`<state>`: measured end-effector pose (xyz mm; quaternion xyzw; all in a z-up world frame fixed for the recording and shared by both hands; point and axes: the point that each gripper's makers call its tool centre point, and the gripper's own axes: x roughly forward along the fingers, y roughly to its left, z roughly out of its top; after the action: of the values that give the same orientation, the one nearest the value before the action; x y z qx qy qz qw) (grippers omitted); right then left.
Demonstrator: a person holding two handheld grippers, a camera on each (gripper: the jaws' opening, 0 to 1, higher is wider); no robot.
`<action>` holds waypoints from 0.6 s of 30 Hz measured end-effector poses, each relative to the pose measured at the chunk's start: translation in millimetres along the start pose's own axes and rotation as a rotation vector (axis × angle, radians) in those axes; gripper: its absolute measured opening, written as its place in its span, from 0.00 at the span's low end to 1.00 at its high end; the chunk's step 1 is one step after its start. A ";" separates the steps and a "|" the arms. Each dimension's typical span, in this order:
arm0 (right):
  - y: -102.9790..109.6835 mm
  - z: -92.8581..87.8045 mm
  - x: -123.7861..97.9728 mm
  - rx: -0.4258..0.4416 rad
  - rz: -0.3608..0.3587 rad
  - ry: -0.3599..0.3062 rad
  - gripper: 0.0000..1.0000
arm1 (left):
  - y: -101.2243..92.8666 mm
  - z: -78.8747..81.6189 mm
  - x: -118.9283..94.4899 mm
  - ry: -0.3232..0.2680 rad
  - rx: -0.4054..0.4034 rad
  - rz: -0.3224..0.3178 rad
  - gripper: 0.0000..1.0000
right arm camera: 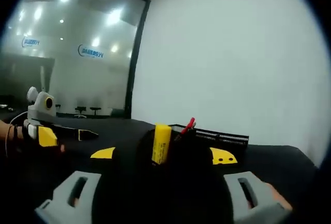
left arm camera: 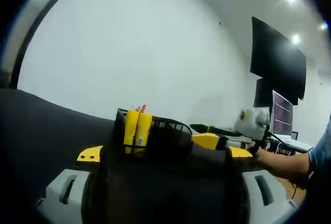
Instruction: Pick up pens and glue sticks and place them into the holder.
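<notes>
Glue sticks, two yellow ones, stand upright with a red pen in the black mesh holder on the dark table, in the left gripper view; standing on end keeps them inside. The left gripper hangs just before the holder, jaws spread wide, nothing between them. The right gripper reaches in from the right.

In the right gripper view, one yellow glue stick stands in front of the holder, the red pen leaning behind it. The right gripper is spread wide around the stick; whether it grips it I cannot tell. The left gripper waits well apart at the left.
</notes>
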<state>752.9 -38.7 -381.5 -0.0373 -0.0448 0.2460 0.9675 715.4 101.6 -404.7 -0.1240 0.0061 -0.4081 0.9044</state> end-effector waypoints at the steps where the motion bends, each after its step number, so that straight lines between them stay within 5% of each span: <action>1: -3.8 -0.4 -7.0 -0.003 -0.012 0.005 0.65 | 3.4 1.8 -2.8 -0.009 0.004 0.006 0.96; 9: -18.2 3.4 -46.9 0.042 -0.050 -0.019 0.66 | 23.6 5.3 -20.5 -0.051 -0.003 0.076 0.96; 18: -32.6 8.0 -72.4 0.058 -0.082 -0.046 0.71 | 18.9 9.0 -18.3 -0.085 -0.031 0.073 0.96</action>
<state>704.2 -101.6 -375.5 -0.0017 -0.0612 0.2081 0.9762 718.2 129.1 -401.9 -0.1551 -0.0213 -0.3689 0.9162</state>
